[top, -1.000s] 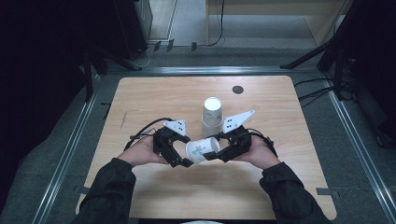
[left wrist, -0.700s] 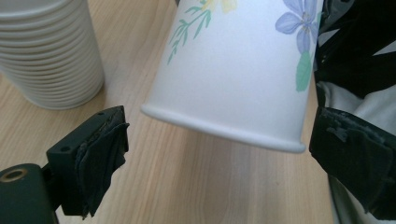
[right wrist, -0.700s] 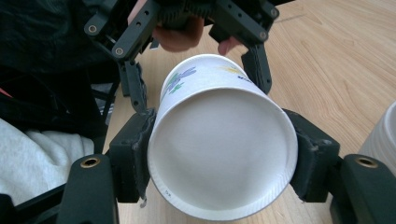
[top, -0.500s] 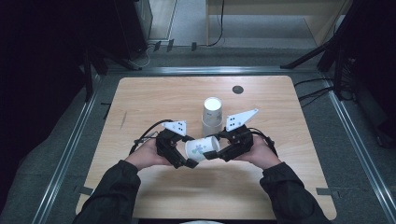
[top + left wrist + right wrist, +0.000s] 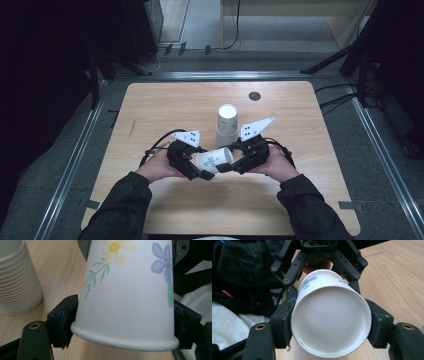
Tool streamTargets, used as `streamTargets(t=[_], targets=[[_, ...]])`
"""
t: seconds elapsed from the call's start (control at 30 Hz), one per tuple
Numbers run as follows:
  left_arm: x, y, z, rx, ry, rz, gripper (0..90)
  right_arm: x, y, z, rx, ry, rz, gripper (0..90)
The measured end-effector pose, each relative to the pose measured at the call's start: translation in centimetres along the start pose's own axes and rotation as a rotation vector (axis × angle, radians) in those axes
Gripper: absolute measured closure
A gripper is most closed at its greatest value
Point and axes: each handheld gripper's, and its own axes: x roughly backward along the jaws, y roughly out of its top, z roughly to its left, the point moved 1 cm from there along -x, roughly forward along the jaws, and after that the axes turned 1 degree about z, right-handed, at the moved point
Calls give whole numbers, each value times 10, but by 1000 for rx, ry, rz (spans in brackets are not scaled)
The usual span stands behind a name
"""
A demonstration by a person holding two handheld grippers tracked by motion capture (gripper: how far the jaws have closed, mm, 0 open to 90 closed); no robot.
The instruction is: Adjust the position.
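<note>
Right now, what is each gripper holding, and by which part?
Both hold one flowered paper cup, lying sideways above the table. The right gripper clamps its base end; the left gripper, whose jaws have just been closing, presses on the wall at its rolled rim.

Left gripper view: flowered cup (image 5: 125, 297) cut off at the top edge, so the end away from the rolled rim is out of frame; white cup stack (image 5: 17, 277) clipped by the left and top edges. Right gripper view: cup sidewall mostly hidden behind its own round end, print barely readable. High view: cup's ends hidden by the left hand-held gripper (image 5: 202, 172) and right hand-held gripper (image 5: 225, 166); pad contact too small to tell there. Dark disc (image 5: 254, 95) near the surface's far edge too small to identify.
</note>
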Motion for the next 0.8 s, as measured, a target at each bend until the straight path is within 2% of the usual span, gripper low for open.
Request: streamTargets(t=[0.43, 0.63, 0.8], targets=[[1, -1, 1, -6, 9, 7, 236, -2, -1, 0, 3, -8, 15, 338], [3, -1, 2, 1, 13, -1, 239, -1, -1, 0, 9, -26, 4, 269], [9, -1, 4, 11, 20, 3, 240, 2, -2, -2, 3, -47, 7, 247]])
